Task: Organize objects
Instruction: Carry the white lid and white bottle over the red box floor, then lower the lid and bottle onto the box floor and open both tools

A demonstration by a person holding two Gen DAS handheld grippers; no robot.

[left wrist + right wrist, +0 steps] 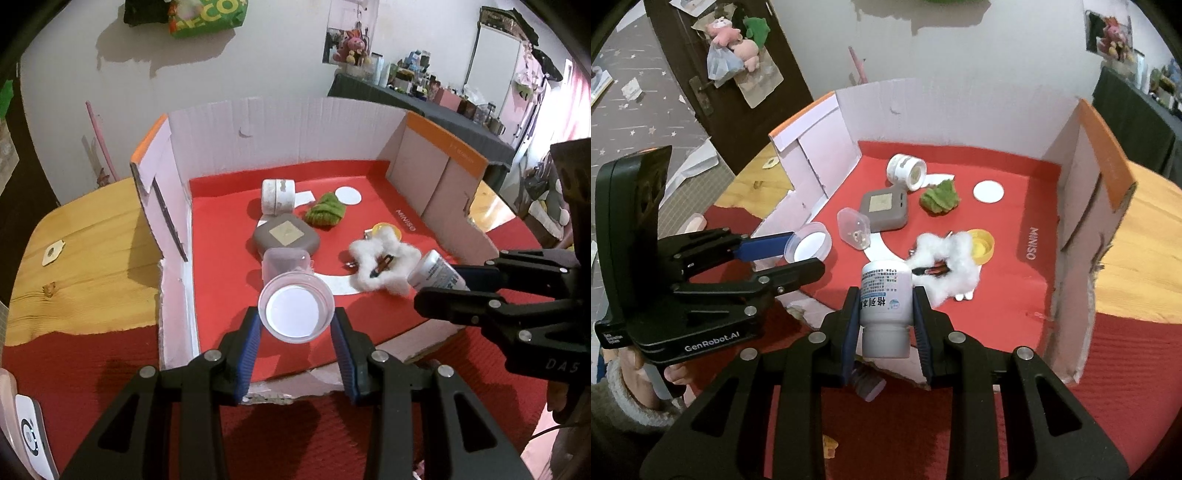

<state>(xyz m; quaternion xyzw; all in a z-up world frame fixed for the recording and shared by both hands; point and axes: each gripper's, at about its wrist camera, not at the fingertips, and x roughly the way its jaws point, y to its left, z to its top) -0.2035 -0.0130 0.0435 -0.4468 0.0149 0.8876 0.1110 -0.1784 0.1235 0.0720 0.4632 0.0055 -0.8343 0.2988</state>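
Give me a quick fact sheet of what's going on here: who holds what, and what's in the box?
left gripper: shut on clear plastic cup
right gripper: shut on white medicine bottle
cardboard box: red-lined, open-fronted
inside: tape roll, grey case, green cloth, cotton wad, yellow lid

You are looking into the box (280, 122): the tape roll (277, 196) is lying at the back, the flat case (286, 236) before it, the cotton tuft (384, 262) sitting right of the case.

Even indoor light, soft shadows, strong fisheye bending, dark corners, background perhaps blurred
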